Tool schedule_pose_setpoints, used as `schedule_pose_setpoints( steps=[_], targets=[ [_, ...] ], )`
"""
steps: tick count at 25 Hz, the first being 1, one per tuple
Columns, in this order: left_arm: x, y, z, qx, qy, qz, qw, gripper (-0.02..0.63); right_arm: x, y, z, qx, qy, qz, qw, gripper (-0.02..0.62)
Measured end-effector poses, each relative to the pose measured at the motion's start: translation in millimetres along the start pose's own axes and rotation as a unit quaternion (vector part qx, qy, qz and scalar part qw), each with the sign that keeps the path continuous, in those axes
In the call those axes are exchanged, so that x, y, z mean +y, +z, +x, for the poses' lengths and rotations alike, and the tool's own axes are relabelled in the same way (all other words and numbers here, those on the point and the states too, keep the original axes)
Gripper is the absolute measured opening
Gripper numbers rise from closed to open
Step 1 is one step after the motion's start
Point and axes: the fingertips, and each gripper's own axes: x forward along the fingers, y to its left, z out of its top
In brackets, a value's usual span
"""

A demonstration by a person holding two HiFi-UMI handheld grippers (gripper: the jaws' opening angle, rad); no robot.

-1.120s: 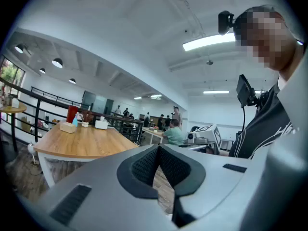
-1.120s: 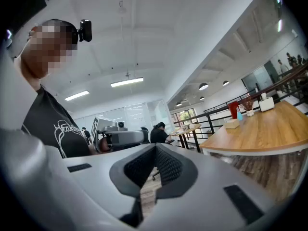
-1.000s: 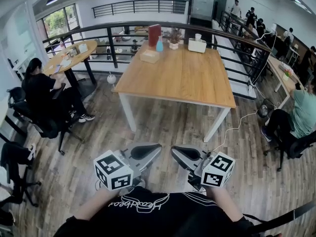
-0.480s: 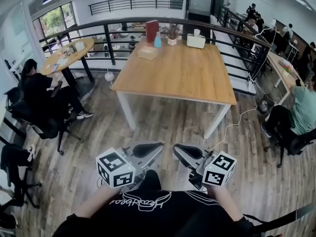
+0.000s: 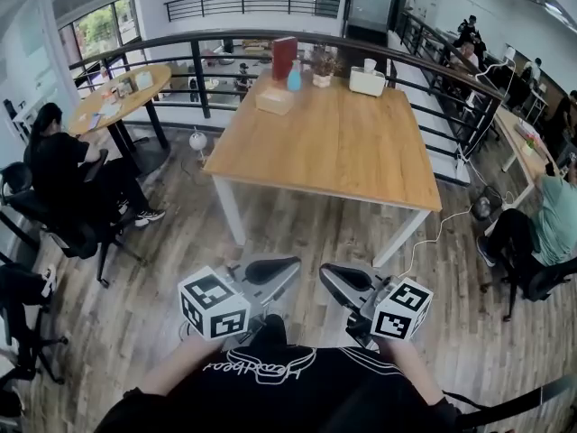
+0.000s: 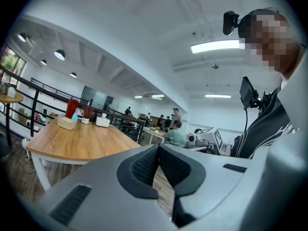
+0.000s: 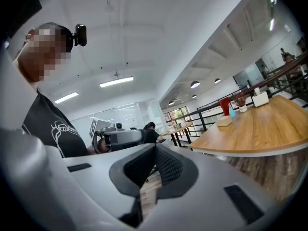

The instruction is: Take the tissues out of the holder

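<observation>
The white tissue holder (image 5: 368, 82) stands at the far edge of the wooden table (image 5: 325, 152), with a tissue (image 5: 370, 64) sticking up from its top. It also shows small in the left gripper view (image 6: 102, 121) and the right gripper view (image 7: 260, 99). My left gripper (image 5: 290, 263) and right gripper (image 5: 323, 270) are held close to my body over the floor, well short of the table. Both are shut with nothing between the pads, as seen in the left gripper (image 6: 158, 149) and the right gripper (image 7: 155, 148).
A wooden box (image 5: 274, 100), a red book (image 5: 284, 59), a blue bottle (image 5: 294, 79) and a small plant (image 5: 322, 66) share the table's far end. A railing (image 5: 225, 45) runs behind. A seated person (image 5: 63, 165) is at left, another (image 5: 552, 216) at right; a cable (image 5: 433, 234) lies on the floor.
The table has come slightly nearer and lower in the head view. Both grippers stay shut in about the same place before my body.
</observation>
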Motion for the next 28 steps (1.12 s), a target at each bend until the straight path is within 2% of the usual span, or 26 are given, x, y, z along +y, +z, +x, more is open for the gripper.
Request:
schedule_pose_setpoints(
  steps=[7, 19, 23, 28],
  targets=[
    [113.6, 27.7, 19.5, 0.003, 0.007, -0.016, 0.9998, 0.014, -78.5, 29.3, 83.0, 0.014, 0.001, 0.006, 1.000, 0.018],
    [333.8, 100.1, 77.9, 0.016, 0.008, -0.020, 0.9996, 0.014, -245.4, 103.7, 239.5, 0.032, -0.009, 0.023, 0.999, 0.018],
    [383.6, 117.9, 81.2, 0.009, 0.013, -0.016, 0.9997, 0.014, -271.2, 121.2, 282.2, 0.034, -0.002, 0.012, 0.999, 0.018],
    [417.5, 123.3, 80.8, 0.004, 0.014, -0.013, 0.9998, 0.014, -288.4, 124.7, 309.3, 0.034, -0.003, 0.008, 0.999, 0.018]
  ],
)
